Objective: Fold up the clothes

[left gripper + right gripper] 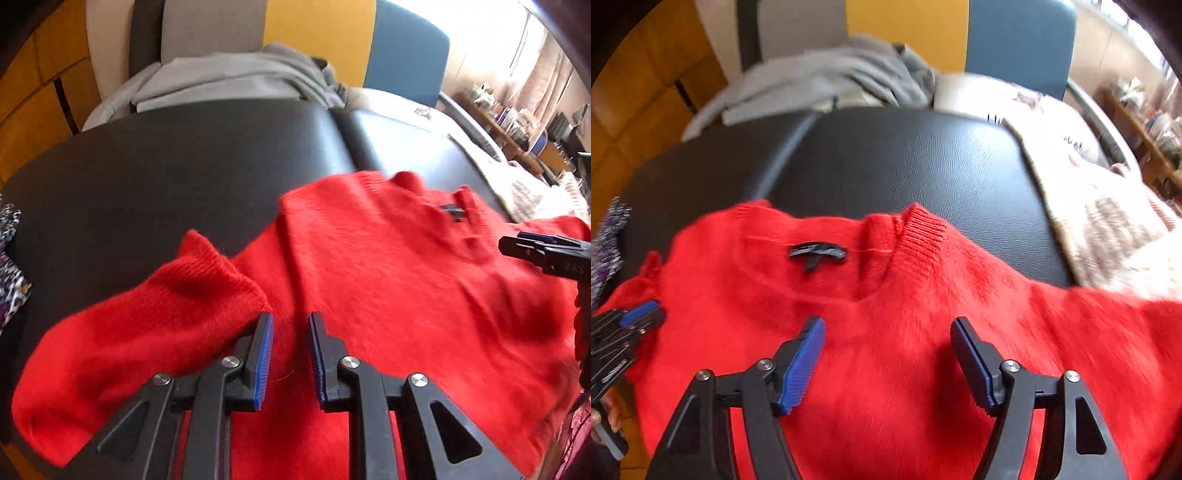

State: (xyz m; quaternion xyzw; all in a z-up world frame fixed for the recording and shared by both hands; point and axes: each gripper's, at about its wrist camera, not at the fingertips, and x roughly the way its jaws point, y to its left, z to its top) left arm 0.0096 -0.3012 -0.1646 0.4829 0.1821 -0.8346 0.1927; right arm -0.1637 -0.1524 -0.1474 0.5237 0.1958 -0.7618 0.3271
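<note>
Both claws hang empty over a red fuzzy sweater [905,332] spread on a black padded seat [905,158]: the left gripper [291,325] with only a narrow gap between its blue pads, the right gripper [888,328] spread wide, neither pinching cloth. The left one also shows at the left edge of the right wrist view, a hand [605,413] behind it.

The sweater lies with its ribbed collar [919,225] toward the far side of the seat and its black neck label [816,253] facing up inside the neckline. Its body is mostly flat. One sleeve [140,306] sprawls out to the left in the left wrist view, its end humped and turned up, not laid across the body; the other side of the garment runs out of frame to the right, toward a cream patterned knit [1115,229] at the seat's edge.

Judged from this, the sweater is laid out but not folded: sleeves and body remain to be brought over. A grey garment [236,77] lies in tidy layers on the chair behind, and a speckled cloth [11,266] peeks in at far left; whether either has been dealt with cannot be told.
</note>
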